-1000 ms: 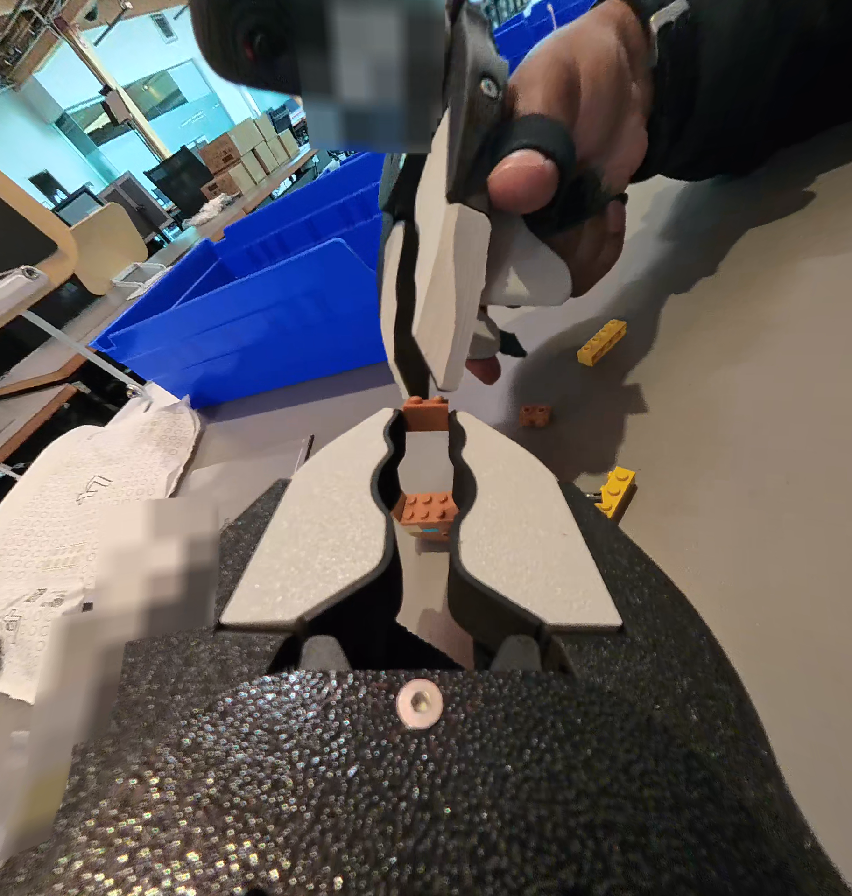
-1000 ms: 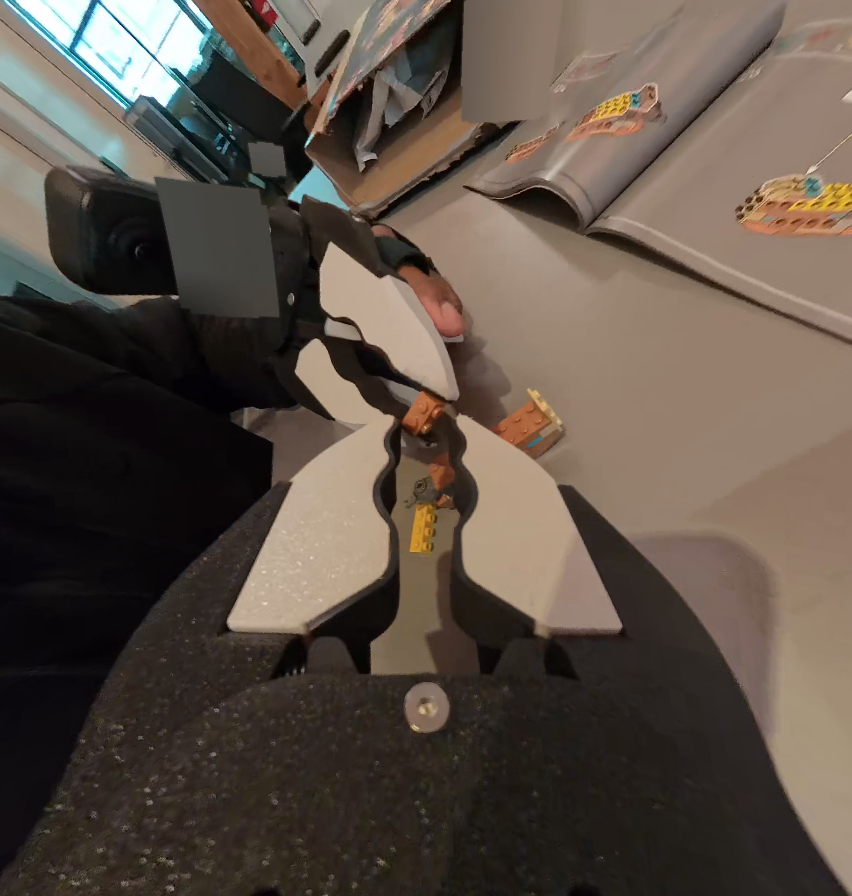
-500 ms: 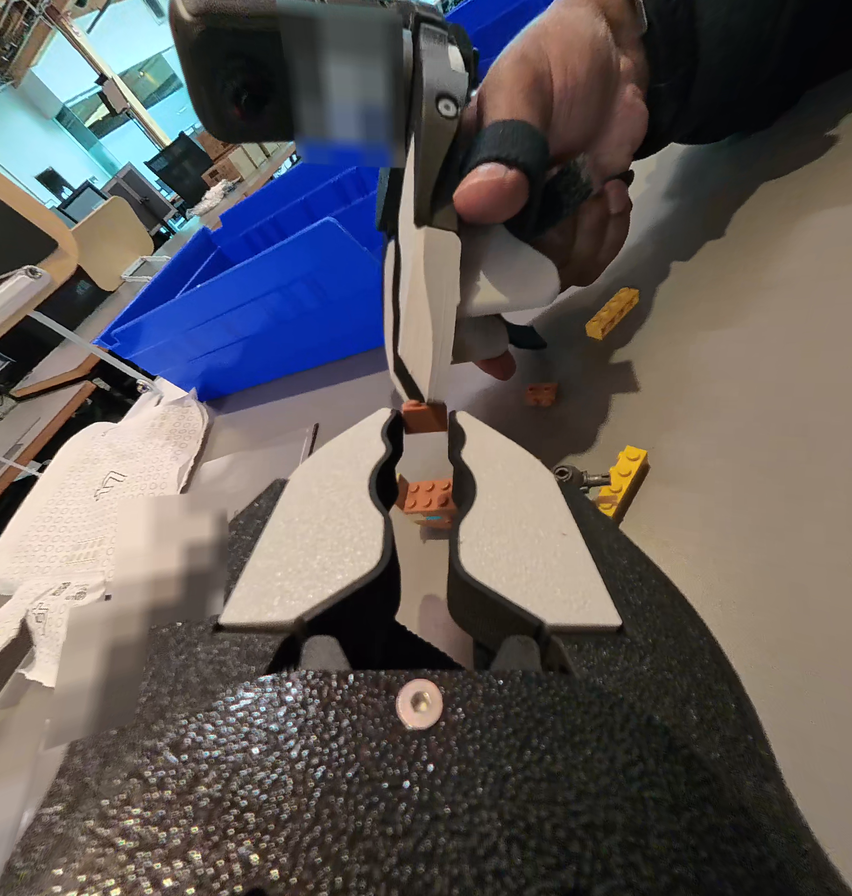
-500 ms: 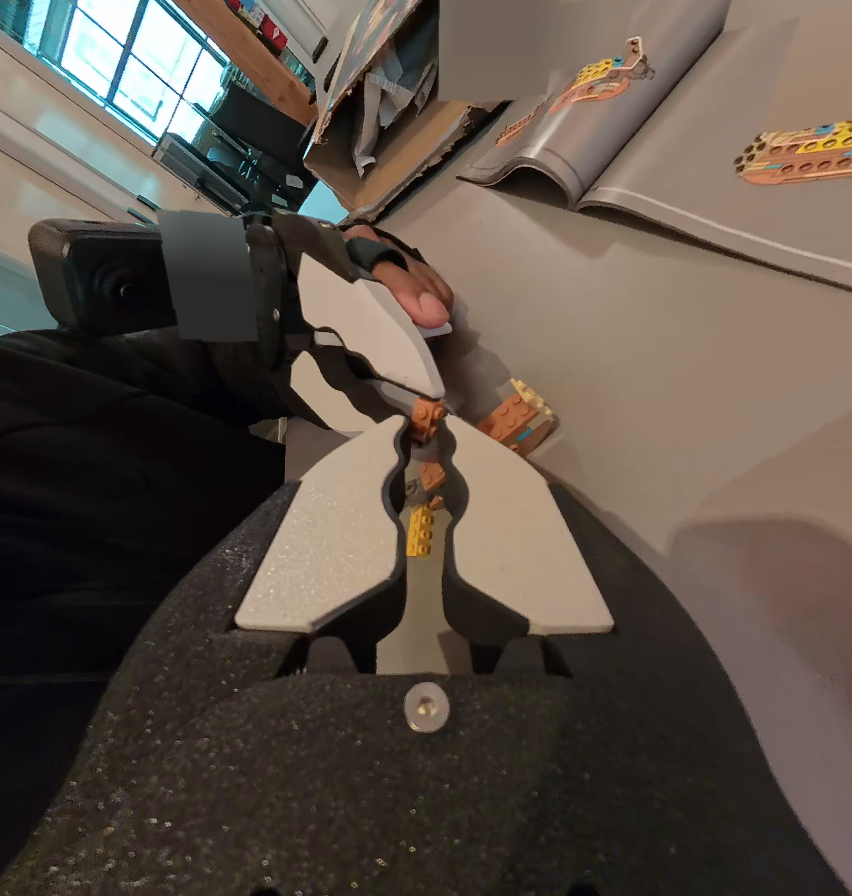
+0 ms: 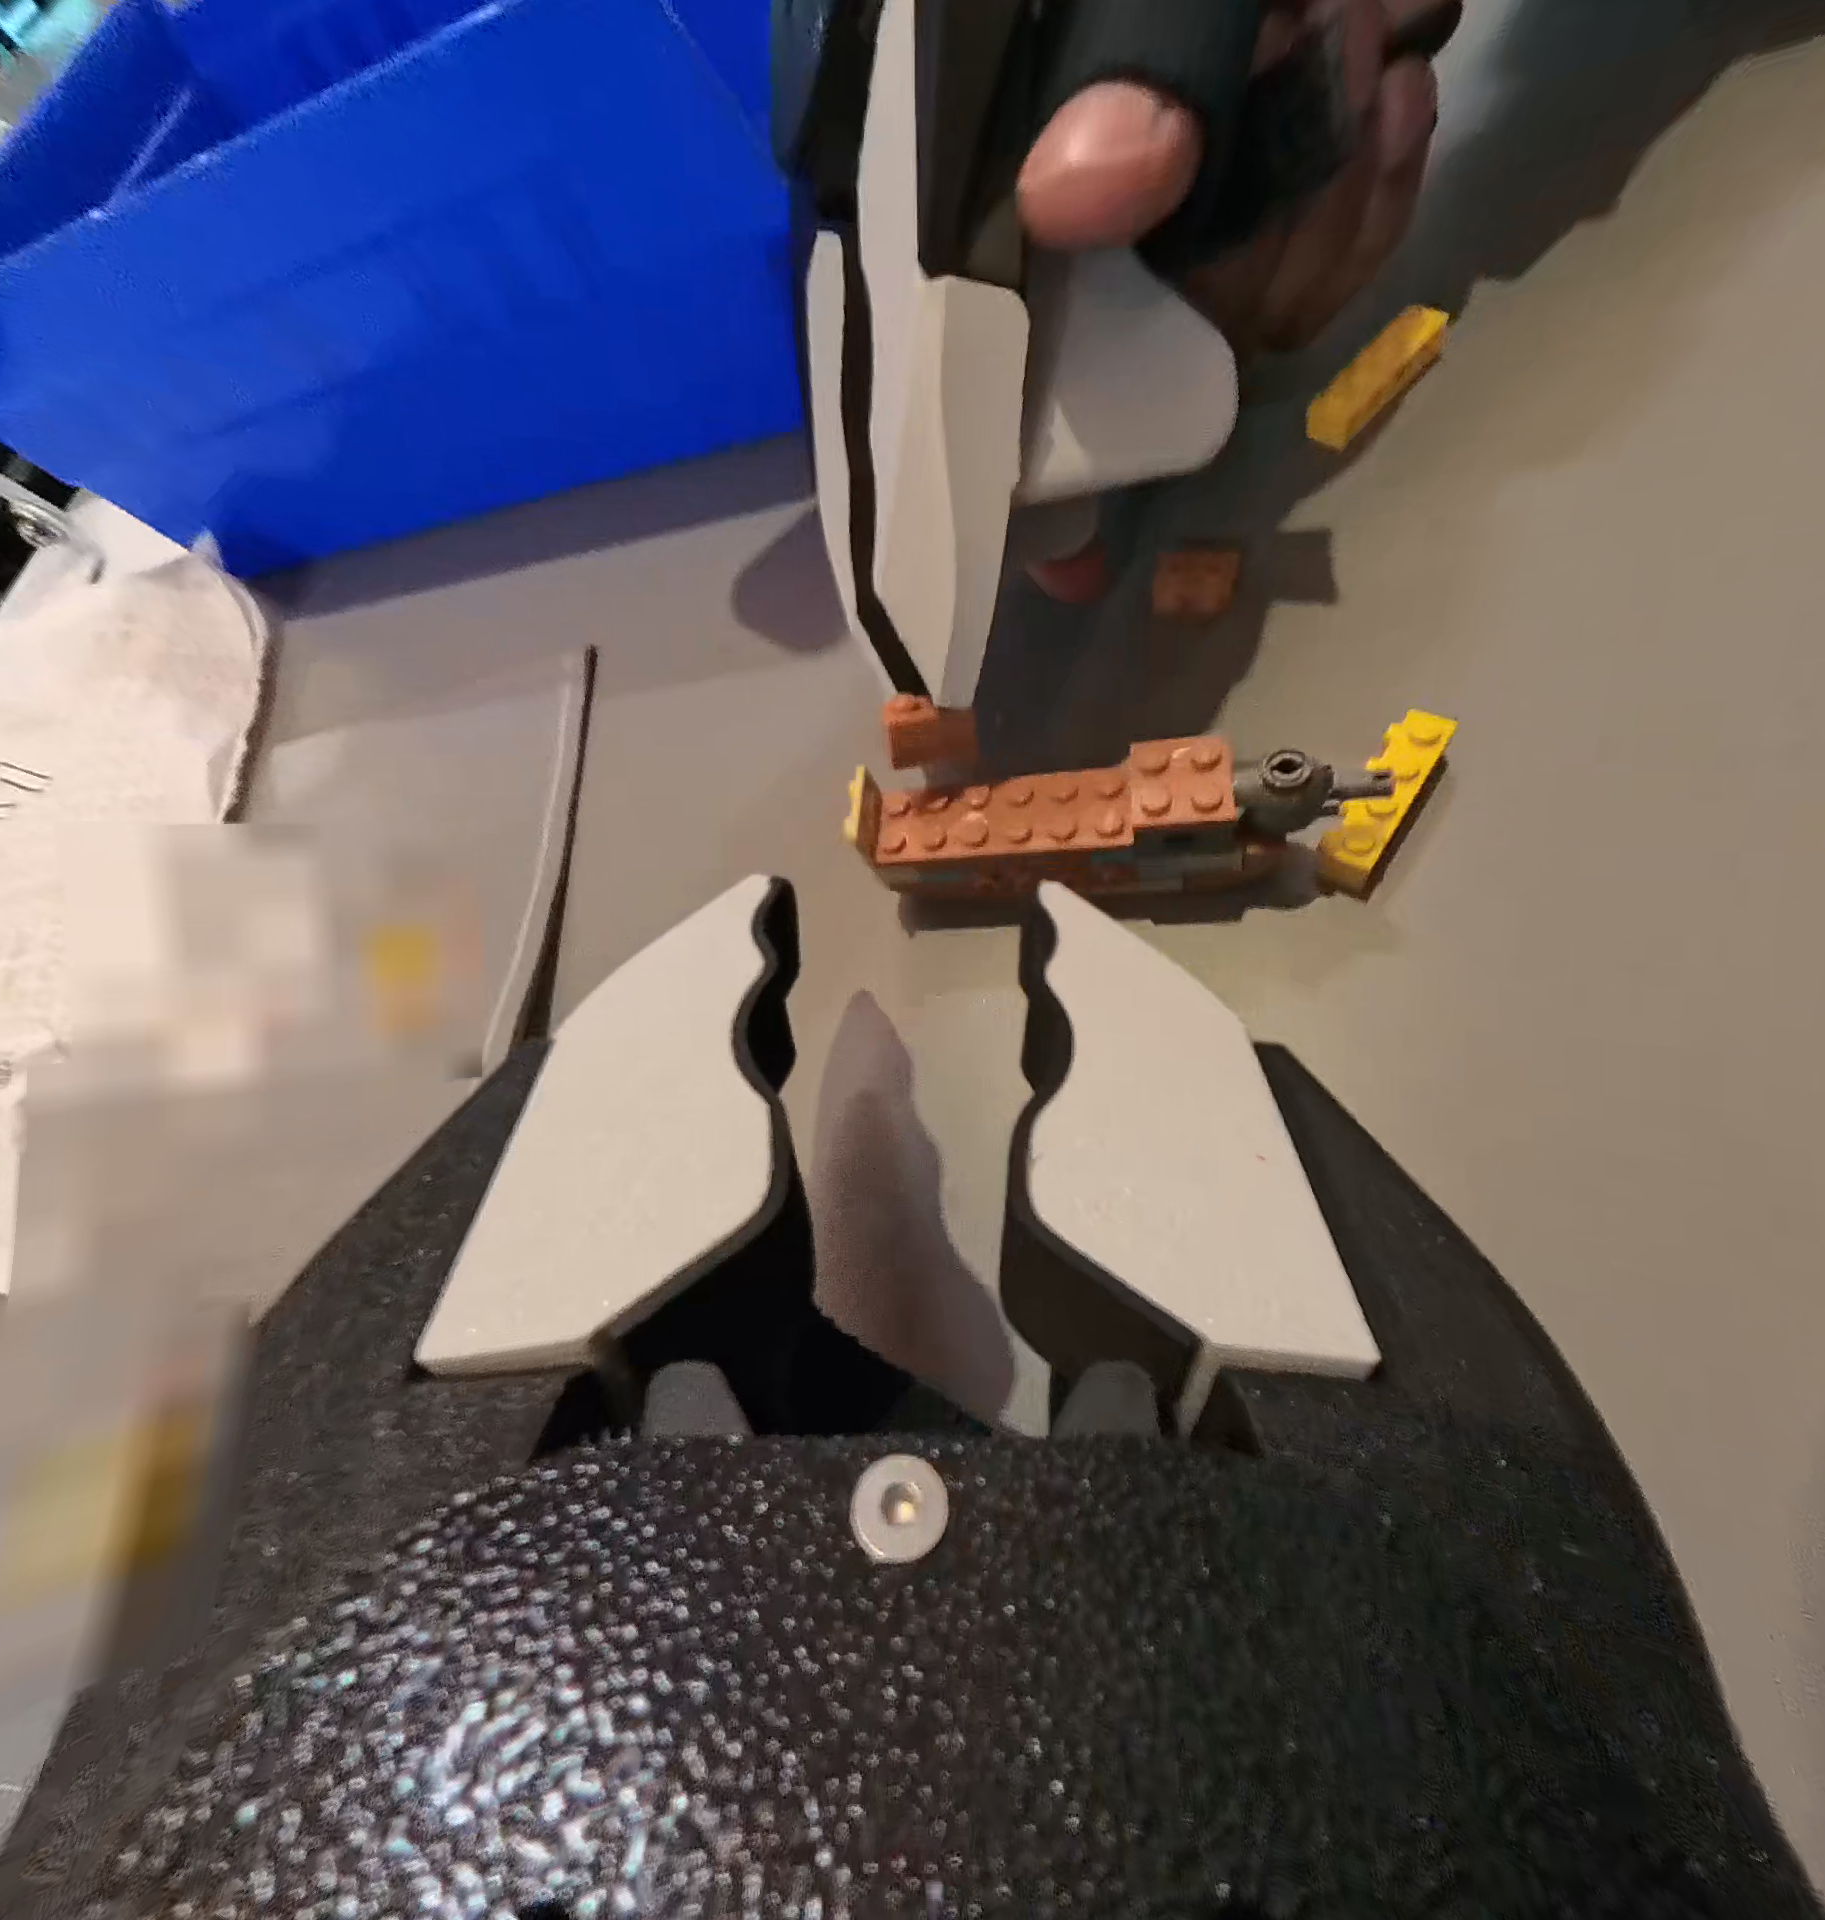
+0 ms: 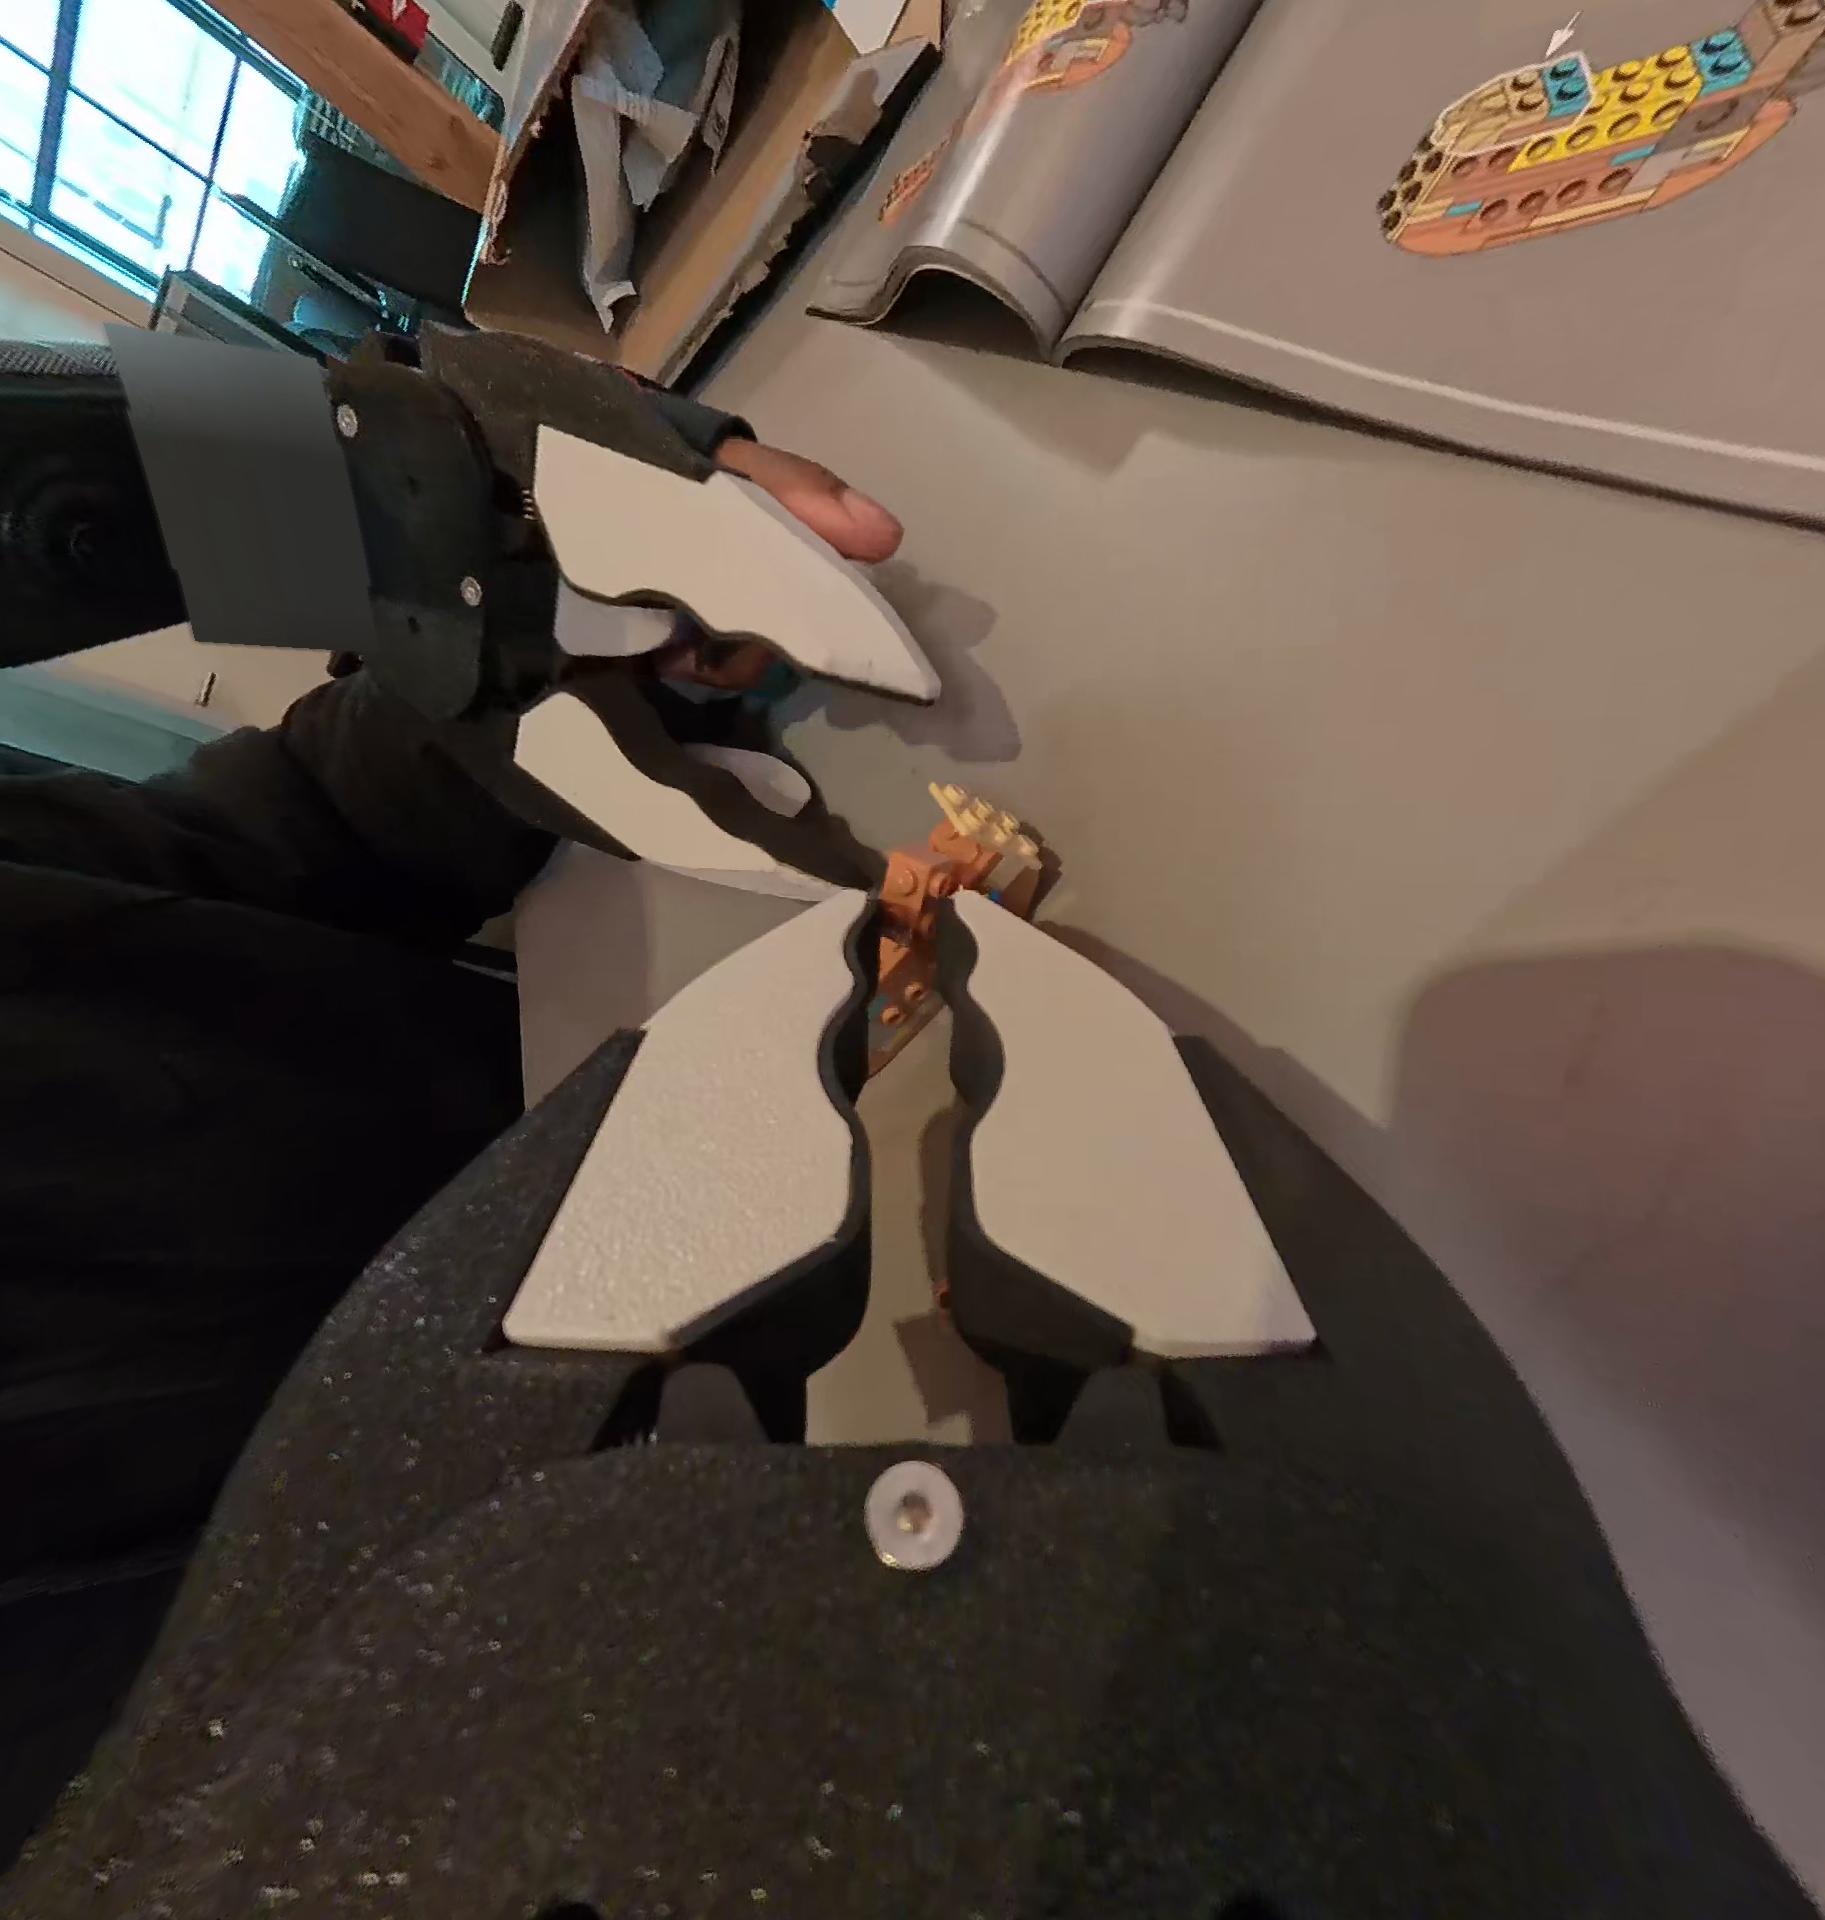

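Left gripper: fingers stand wide apart with nothing between them, tips just short of the brick model lying on the grey table.

Right gripper: narrow, its fingertips pinching a small brown brick held just above the left end of the model's studded top; in its own view the brick sits clamped at the very tips.

The model is a long brown piece with a raised step, a dark grey fitting and a yellow plate at its far end. A loose brown brick and a loose yellow brick lie well apart beyond it, blue bins behind, an open instruction booklet at the table's far side.

Judgement: the model lies unsupported (the left gripper is off it), so any downward press could tip or slide it. Seating the brick well calls for squaring it over the studs, lowering it straight, and bracing the model's side.
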{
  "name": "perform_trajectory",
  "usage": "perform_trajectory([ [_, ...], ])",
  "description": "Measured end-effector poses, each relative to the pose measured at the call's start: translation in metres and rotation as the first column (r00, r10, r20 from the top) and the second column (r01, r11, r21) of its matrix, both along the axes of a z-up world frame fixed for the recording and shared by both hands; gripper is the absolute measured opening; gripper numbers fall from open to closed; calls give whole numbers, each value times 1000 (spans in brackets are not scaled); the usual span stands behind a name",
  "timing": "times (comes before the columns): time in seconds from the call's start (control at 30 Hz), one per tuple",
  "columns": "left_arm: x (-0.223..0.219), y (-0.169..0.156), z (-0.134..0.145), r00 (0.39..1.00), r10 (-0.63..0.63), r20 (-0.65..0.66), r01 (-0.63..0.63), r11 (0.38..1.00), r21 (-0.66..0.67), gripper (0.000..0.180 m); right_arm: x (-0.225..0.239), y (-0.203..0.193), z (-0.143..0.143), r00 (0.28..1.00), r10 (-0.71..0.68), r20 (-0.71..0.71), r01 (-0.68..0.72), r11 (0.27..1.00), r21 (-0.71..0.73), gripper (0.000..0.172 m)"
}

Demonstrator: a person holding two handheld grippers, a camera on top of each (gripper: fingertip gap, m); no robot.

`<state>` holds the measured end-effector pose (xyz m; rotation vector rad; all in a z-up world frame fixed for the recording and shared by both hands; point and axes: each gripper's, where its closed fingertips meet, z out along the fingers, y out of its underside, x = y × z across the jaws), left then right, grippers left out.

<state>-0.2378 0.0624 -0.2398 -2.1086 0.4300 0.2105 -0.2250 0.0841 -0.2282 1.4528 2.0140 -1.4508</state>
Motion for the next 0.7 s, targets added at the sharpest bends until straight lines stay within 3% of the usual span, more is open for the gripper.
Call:
perform_trajectory([
  [0.33, 4, 0, -14, 994, -53, 92, 64, 990, -128, 50, -3, -3, -3, 999, -22, 44, 22, 1000, -12, 10],
  [0.7, 6, -2, -13, 994, -66, 83, 75, 990, -118, 48, -3, -5, -4, 997, -47, 68, 48, 999, -19, 10],
])
